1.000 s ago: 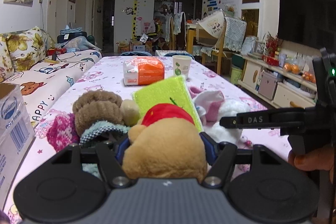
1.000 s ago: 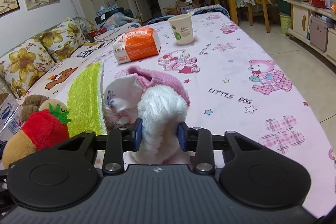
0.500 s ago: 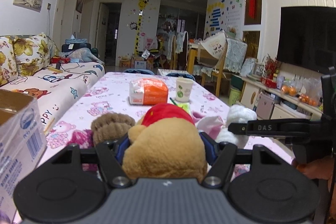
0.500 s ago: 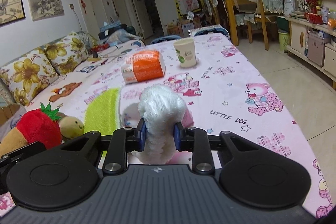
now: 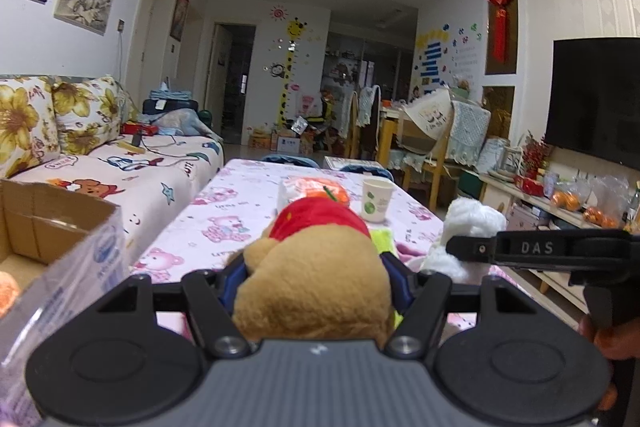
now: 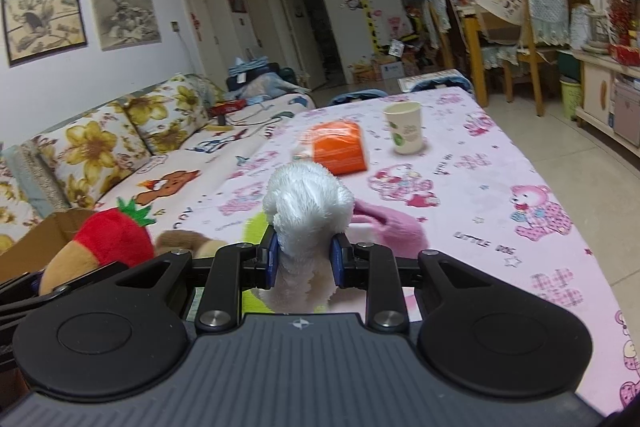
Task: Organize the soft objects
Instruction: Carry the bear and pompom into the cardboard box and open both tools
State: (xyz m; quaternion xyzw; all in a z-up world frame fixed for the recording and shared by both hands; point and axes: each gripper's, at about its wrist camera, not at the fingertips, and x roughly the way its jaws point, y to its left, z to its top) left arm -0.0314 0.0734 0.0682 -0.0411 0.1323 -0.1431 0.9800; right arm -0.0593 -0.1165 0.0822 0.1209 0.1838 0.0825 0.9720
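My left gripper (image 5: pixel 314 277) is shut on a tan plush bear with a red strawberry hat (image 5: pixel 316 267) and holds it above the table. The bear also shows at the left of the right wrist view (image 6: pixel 108 247). My right gripper (image 6: pixel 304 259) is shut on a fluffy white soft toy (image 6: pixel 308 211), lifted off the table; the toy also shows in the left wrist view (image 5: pixel 468 223). An open cardboard box (image 5: pixel 52 227) is at my left. A pink soft item (image 6: pixel 396 227), a green cloth (image 6: pixel 254 227) and a brown plush (image 6: pixel 188 241) lie on the table.
The table has a pink cartoon cloth (image 6: pixel 500 167). An orange packet (image 6: pixel 340 147) and a paper cup (image 6: pixel 404 131) stand further back. A sofa (image 5: pixel 120 163) runs along the left. Chairs and a cabinet are at the right.
Both grippers have risen from the table with their toys. The left one has moved towards the cardboard box, which now fills more of its view.
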